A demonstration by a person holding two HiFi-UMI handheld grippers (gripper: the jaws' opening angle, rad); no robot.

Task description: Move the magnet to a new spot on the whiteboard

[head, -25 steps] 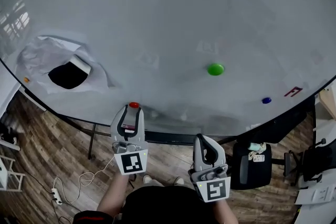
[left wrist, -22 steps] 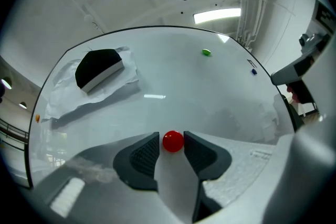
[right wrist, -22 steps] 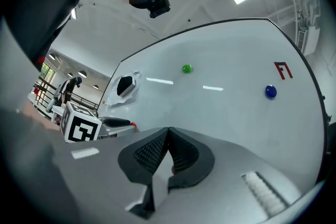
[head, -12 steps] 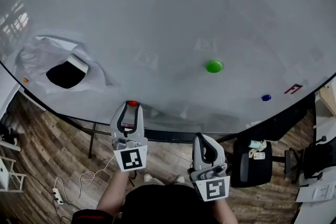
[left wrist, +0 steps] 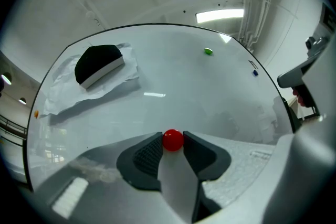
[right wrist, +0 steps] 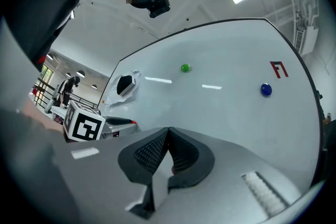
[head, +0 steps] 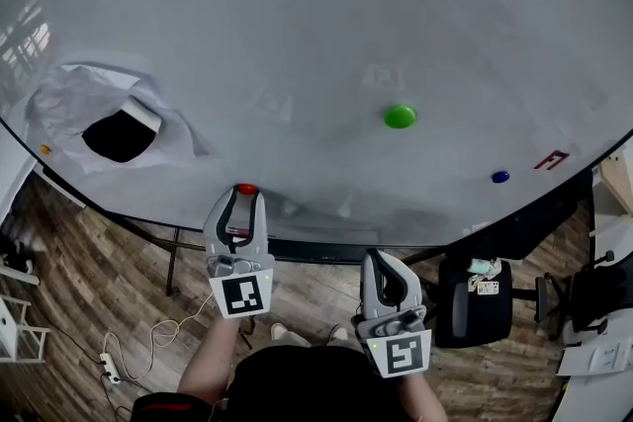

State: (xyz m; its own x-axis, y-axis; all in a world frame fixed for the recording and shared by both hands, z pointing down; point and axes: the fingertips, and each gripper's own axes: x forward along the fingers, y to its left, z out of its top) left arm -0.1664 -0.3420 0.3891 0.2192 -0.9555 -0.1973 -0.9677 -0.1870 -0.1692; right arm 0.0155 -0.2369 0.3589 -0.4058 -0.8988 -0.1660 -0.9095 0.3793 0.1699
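A small red magnet [left wrist: 172,140] sits low on the whiteboard [head: 297,15], near its bottom edge. My left gripper [left wrist: 172,142] has it between its two pads. The jaws have just been closing, and both pads now touch the magnet's sides. In the head view the red magnet [head: 245,189] peeks out at the tip of the left gripper [head: 245,199]. My right gripper [head: 382,262] hangs lower right, off the board, with its jaws shut and nothing in them. In its own view the right gripper [right wrist: 168,131] shows the pads meeting.
A green magnet [head: 400,116] sits mid-board, and a blue magnet [head: 500,177] and a red mark [head: 551,159] at the lower right. A black eraser [head: 119,135] lies on crumpled paper [head: 59,109] at the left. Below are a wooden floor, a cable and a black chair [head: 475,306].
The left jaws have drawn in slightly round the red magnet. Both grippers stay where they were; the head view has only drifted a little.
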